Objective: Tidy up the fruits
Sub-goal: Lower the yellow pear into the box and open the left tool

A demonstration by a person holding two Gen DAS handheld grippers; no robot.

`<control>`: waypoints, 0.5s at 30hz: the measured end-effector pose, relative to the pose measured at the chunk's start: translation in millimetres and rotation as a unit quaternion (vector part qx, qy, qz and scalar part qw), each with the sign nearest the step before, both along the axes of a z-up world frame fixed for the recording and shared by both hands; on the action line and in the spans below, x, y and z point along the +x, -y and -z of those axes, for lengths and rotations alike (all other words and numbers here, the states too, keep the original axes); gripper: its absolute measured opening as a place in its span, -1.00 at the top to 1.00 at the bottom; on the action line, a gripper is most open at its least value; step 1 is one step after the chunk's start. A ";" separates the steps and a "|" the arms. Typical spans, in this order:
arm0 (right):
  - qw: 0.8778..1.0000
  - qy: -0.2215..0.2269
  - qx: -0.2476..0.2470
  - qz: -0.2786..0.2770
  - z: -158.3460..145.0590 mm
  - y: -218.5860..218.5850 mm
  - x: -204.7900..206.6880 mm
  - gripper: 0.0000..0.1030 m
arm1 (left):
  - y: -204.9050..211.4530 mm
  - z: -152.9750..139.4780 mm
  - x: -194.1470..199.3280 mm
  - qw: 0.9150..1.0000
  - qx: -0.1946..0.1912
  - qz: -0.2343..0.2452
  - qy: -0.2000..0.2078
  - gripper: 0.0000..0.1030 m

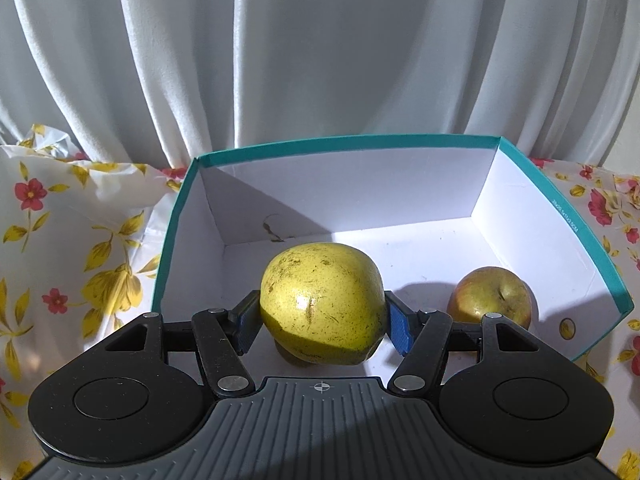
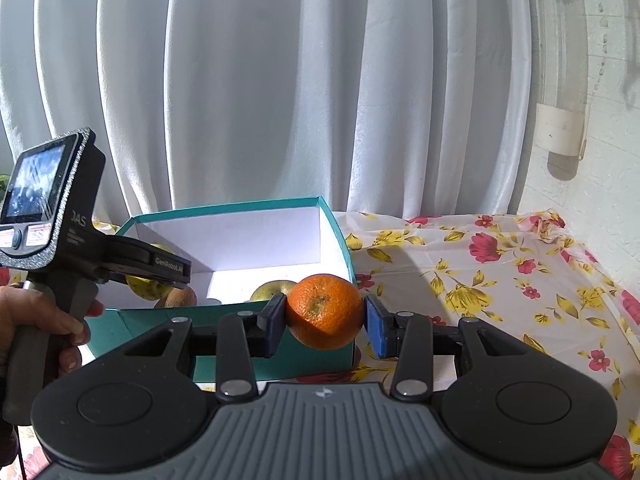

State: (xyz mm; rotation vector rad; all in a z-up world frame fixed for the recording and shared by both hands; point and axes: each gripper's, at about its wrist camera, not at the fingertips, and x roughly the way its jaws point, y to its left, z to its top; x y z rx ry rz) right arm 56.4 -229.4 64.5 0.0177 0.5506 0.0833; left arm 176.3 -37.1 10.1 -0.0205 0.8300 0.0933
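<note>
We see the left gripper [image 1: 322, 314] with its jaws closed on a yellow-green apple [image 1: 322, 302], held inside the teal box [image 1: 560, 216] near its front wall, while a smaller reddish apple [image 1: 494, 294] lies on the box floor in the front right corner. Our right gripper [image 2: 325, 318] has its jaws clamped on an orange [image 2: 325, 312], held in front of the box's front right corner above the bench [image 2: 500, 280] with its flowered cloth.
</note>
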 end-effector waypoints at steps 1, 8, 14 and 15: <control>1.000 0.000 0.000 0.000 0.0 -0.1 0.0 0.20 | 0.5 1.6 1.2 1.000 0.000 0.002 -0.001 -0.32; 1.000 0.000 0.000 -0.002 -0.3 -0.1 1.2 0.20 | 4.7 8.6 7.8 1.000 -0.004 0.011 -0.009 -0.32; 1.000 0.002 -0.001 -0.003 -0.8 0.4 4.2 0.20 | 7.6 15.3 11.8 1.000 -0.004 0.012 -0.021 -0.32; 1.000 0.003 -0.001 -0.003 -1.0 0.3 4.7 0.20 | 7.9 16.0 11.9 1.000 -0.005 0.012 -0.024 -0.32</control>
